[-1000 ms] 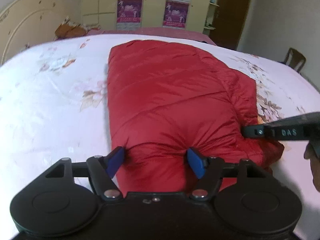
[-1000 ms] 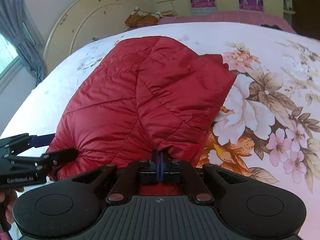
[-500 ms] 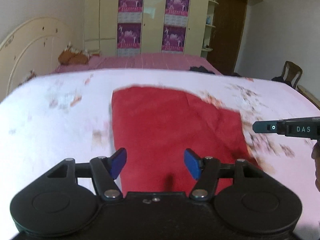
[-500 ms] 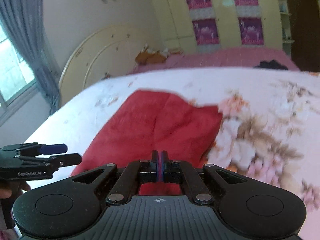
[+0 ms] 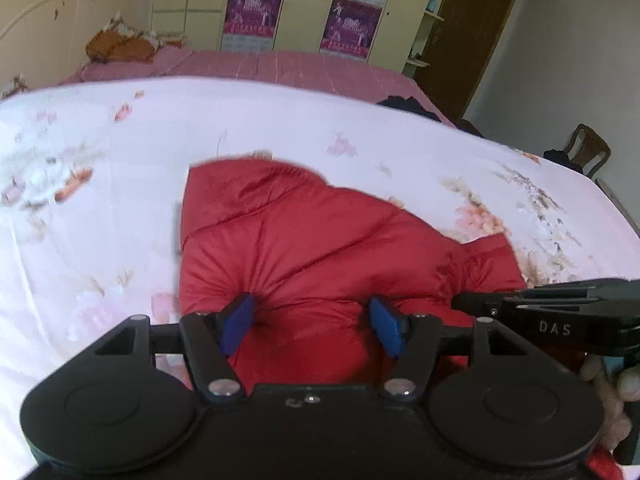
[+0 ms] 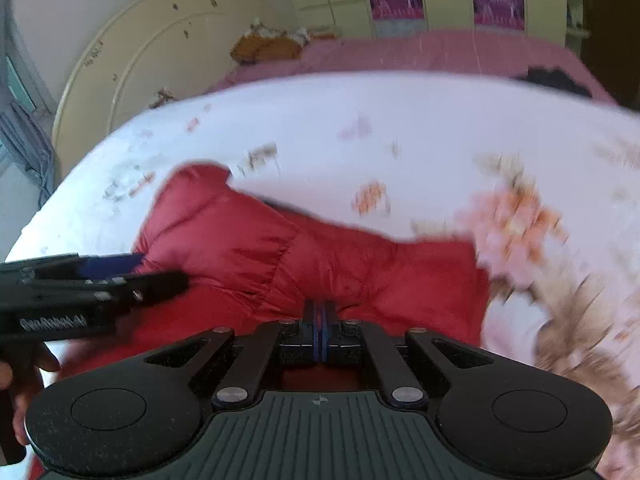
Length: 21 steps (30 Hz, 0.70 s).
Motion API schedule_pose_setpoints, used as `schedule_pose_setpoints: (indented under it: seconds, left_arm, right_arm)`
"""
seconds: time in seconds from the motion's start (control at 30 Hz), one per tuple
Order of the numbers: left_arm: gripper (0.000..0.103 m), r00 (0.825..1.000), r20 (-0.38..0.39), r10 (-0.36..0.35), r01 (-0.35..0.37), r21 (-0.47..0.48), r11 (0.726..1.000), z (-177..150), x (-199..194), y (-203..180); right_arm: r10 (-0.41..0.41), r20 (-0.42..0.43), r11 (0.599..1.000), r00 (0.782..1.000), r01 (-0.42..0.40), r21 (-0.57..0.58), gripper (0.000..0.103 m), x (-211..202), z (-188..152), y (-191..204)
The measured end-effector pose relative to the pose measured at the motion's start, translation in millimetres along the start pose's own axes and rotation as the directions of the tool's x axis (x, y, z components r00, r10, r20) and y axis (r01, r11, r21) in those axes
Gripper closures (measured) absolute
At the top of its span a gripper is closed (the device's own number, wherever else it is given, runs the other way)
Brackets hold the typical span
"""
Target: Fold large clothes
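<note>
A: How far along is the folding?

B: The red padded jacket lies on the bed, toward the near edge, on the flowered sheet. It already looks gathered into a compact bundle with no sleeves spread out, so I judge at least one fold is in. Its near end is bunched and raised, so I would say another fold, or a tidying pull, is under way and not finished.

A: And the tools?

B: The left hand-held gripper has its blue pads set apart with a thick roll of the jacket's near edge between them. Its jaws have just been shifting a little; the cloth puckers at the left pad, so it seems to be pinched. The right hand-held gripper is clamped tight, pads together, with red cloth drawn into a pucker right at its tip.

A: What is left?

B: Bringing that near edge over and flattening the bundle, as far as I can judge.

A: Any writing?

B: "DAS" on the side of the right tool in the left view. The left tool carries white lettering in the right view, too blurred to read surely. The purple posters on the wardrobe are illegible.
</note>
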State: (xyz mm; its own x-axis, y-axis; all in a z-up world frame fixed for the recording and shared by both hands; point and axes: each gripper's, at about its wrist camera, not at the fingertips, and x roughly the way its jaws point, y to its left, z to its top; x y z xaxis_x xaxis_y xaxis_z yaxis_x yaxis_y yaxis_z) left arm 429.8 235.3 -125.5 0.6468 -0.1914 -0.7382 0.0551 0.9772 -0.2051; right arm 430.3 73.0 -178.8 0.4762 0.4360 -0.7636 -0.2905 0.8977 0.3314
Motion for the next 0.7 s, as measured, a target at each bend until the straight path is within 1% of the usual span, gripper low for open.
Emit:
schedule_pose_setpoints:
  seconds: [0.07, 0.13, 0.17, 0.2, 0.27, 0.3, 0.33, 0.4, 0.43, 0.47, 0.5, 0.57, 0.6, 0.63, 0.7]
  left_arm:
    - [0.039, 1.000, -0.014, 0.007, -0.007, 0.020, 1.000, -1.5, 4.0, 0.0]
    - [0.039, 1.000, -0.022, 0.017, -0.016, 0.047, 0.999, 0.1, 2.7, -4.6]
    - [0.042, 0.999, -0.026, 0.026, -0.025, 0.055, 0.998, 1.5, -2.8, -7.3]
    - [0.043, 0.999, -0.018, 0.026, -0.025, 0.055, 0.998, 2.4, -15.6, -11.2]
    - [0.043, 0.998, 0.046, -0.038, 0.036, 0.042, 0.998, -0.3, -48.6, -14.9]
    - [0.043, 0.995, 0.063, -0.073, 0.071, 0.039, 0.997, -6.1, -61.2, -17.9]
    - [0.043, 0.995, 0.056, -0.086, 0.083, 0.050, 0.995, -12.0, -66.6, -22.8]
    - [0.042, 0.998, 0.029, -0.059, 0.056, 0.087, 0.995, -23.9, -60.1, -31.4]
    - [0.039, 0.999, 0.012, -0.043, 0.042, 0.100, 0.994, -29.5, -49.9, -32.6]
    - [0.039, 0.999, 0.004, -0.039, 0.038, 0.101, 0.994, -32.7, -42.0, -32.9]
    - [0.039, 1.000, -0.005, -0.029, 0.030, 0.107, 0.994, -34.4, -36.6, -33.3]
    - [0.039, 1.000, -0.020, -0.021, 0.023, 0.100, 0.995, -33.3, -34.1, -31.0]
    - [0.039, 1.000, -0.024, -0.015, 0.017, 0.105, 0.994, -33.8, -38.4, -31.5]
    - [0.043, 1.000, -0.020, -0.006, 0.008, 0.109, 0.994, -34.0, -48.1, -33.6]
    - [0.043, 1.000, 0.011, -0.023, 0.022, 0.119, 0.993, -37.6, -71.2, -36.0]
  right_arm:
    - [-0.001, 0.007, 1.000, 1.000, 0.001, 0.004, 0.103, 3.2, -3.1, -1.3]
    - [-0.011, -0.004, 1.000, 1.000, 0.011, -0.008, 0.103, 1.1, -0.8, 0.0]
    - [-0.021, -0.006, 1.000, 1.000, 0.021, -0.016, 0.103, -5.3, 1.4, 2.0]
    - [-0.030, 0.016, 0.999, 0.999, 0.030, -0.027, 0.103, -18.9, 3.6, 6.2]
    - [-0.012, 0.099, 0.999, 0.995, 0.016, -0.031, 0.103, -53.1, -0.2, 11.7]
    - [0.004, 0.113, 1.000, 0.994, -0.002, -0.014, 0.103, -68.0, -5.4, 9.7]
    - [0.013, 0.107, 1.000, 0.994, -0.012, -0.011, 0.103, -76.6, -11.3, 8.6]
    - [0.002, 0.084, 1.000, 0.996, 0.000, -0.030, 0.103, -75.9, -21.8, 8.9]
    - [-0.014, 0.047, 0.999, 0.999, 0.016, -0.038, 0.103, -65.9, -27.3, 7.1]
    - [-0.021, 0.017, 0.999, 1.000, 0.022, -0.041, 0.103, -55.3, -30.0, 5.7]
    - [-0.028, 0.010, 0.998, 1.000, 0.028, -0.051, 0.103, -46.4, -34.5, 2.8]
    - [-0.032, 0.005, 0.999, 0.999, 0.032, -0.020, 0.103, -42.0, -35.7, -0.9]
    - [-0.042, 0.000, 0.999, 0.999, 0.042, -0.011, 0.103, -48.3, -33.9, 1.4]
    - [-0.044, 0.009, 0.999, 0.999, 0.044, -0.015, 0.103, -57.0, -33.3, 4.5]
    - [-0.006, 0.065, 0.999, 0.998, 0.009, -0.045, 0.103, -88.9, -38.4, 15.0]
